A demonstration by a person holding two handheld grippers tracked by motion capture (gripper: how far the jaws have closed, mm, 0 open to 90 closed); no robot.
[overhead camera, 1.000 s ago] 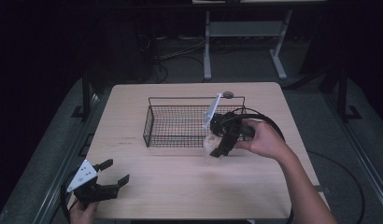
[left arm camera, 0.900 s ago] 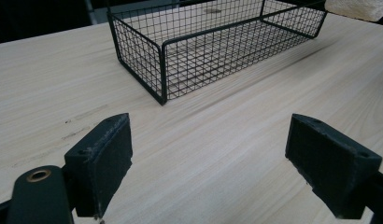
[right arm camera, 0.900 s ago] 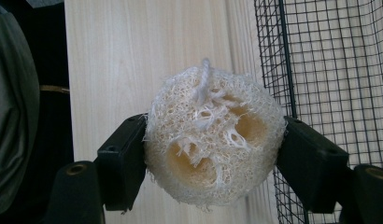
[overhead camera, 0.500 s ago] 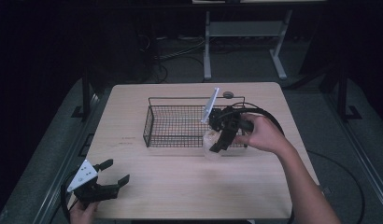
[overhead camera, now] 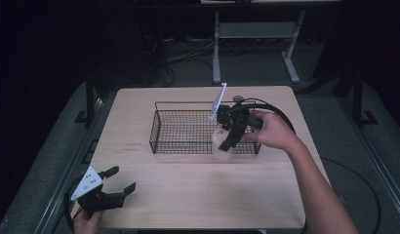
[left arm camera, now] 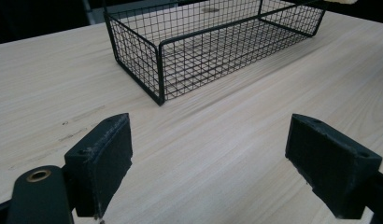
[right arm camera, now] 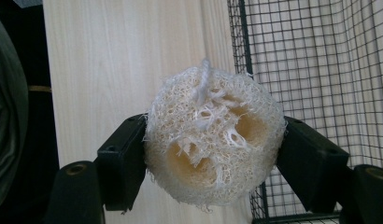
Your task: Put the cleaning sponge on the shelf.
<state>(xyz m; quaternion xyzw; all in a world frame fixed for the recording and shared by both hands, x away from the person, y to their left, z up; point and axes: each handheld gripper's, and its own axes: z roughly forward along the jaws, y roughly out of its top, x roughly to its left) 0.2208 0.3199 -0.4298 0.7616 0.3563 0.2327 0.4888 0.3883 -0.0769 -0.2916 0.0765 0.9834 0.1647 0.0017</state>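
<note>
Right gripper view: loofah sponge [right arm camera: 213, 140] clamped between both black pads, squeezed at its sides, pale fibres and hollow cores facing the camera. Wire basket [right arm camera: 315, 70] mesh to the right of it, bare wooden table [right arm camera: 124, 56] to the left — sponge hanging right over the basket's rim line.

High view: sponge [overhead camera: 221, 144] at the near right part of the basket [overhead camera: 188, 129], about over the near wall, held by right gripper [overhead camera: 230, 141] pointing down and toward the near side. Compared with a second ago, shifted slightly left and a touch farther from the near edge, creeping off the tabletop side and onto the basket side. Grip unchanged, jaws tight on the sponge throughout.

Reading: carry phase, nearly done; sponge likely bound for the basket floor. Not yet clearly inside the near wall — release now might drop it on the rim or outside. A little more travel toward the far side, then lower and let go.

Left gripper [overhead camera: 117, 180] at the near left corner of the table [overhead camera: 198, 195], jaws spread wide, nothing between them — idle, aimed at the basket [left arm camera: 217, 51] from afar.
</note>
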